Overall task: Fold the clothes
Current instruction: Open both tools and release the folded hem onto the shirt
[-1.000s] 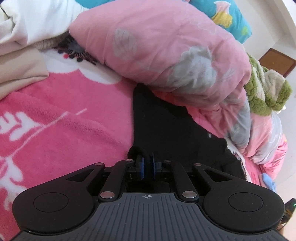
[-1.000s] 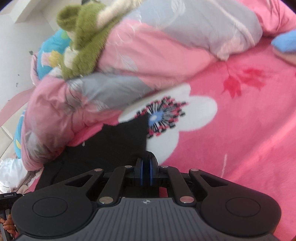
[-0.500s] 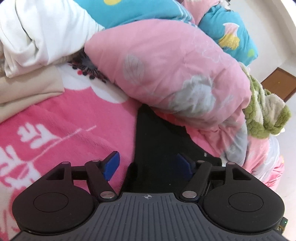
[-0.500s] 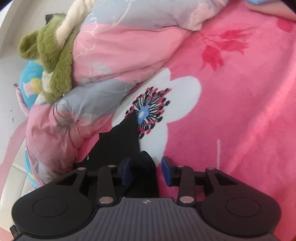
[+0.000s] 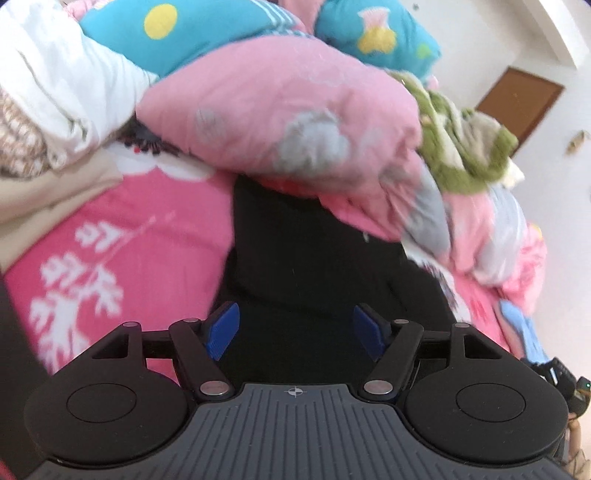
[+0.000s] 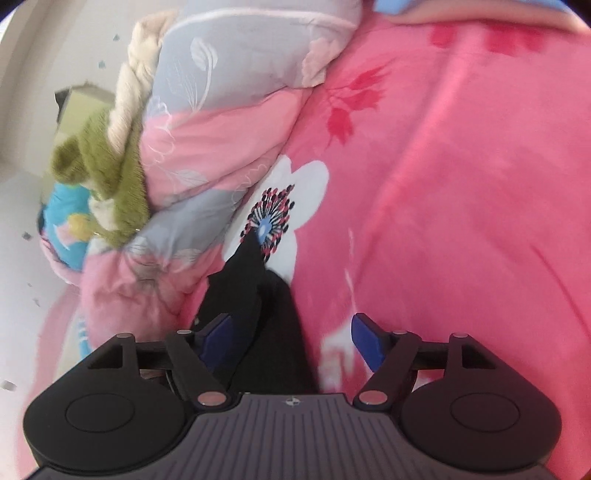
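Observation:
A black garment (image 5: 314, 266) lies on the pink flowered bedspread (image 5: 110, 229), its far edge tucked against a pink quilt (image 5: 288, 122). My left gripper (image 5: 295, 330) stands open above the near part of the garment, blue pads apart and touching nothing. In the right wrist view the same black garment (image 6: 255, 306) runs as a narrow folded strip toward a white flower print. My right gripper (image 6: 293, 341) has its jaws opening; the cloth lies below and between them, loose, with neither pad pressing on it.
A bunched pink and grey quilt (image 6: 207, 155) with a green plush throw (image 6: 107, 177) borders the garment. White and beige clothes (image 5: 48, 122) pile at the left. Blue patterned pillows (image 5: 221, 33) lie behind. Open bedspread (image 6: 461, 206) stretches to the right.
Both grippers went from shut on the black garment to open and let it go. Both have pulled back, the left one also rising; the right one has rolled.

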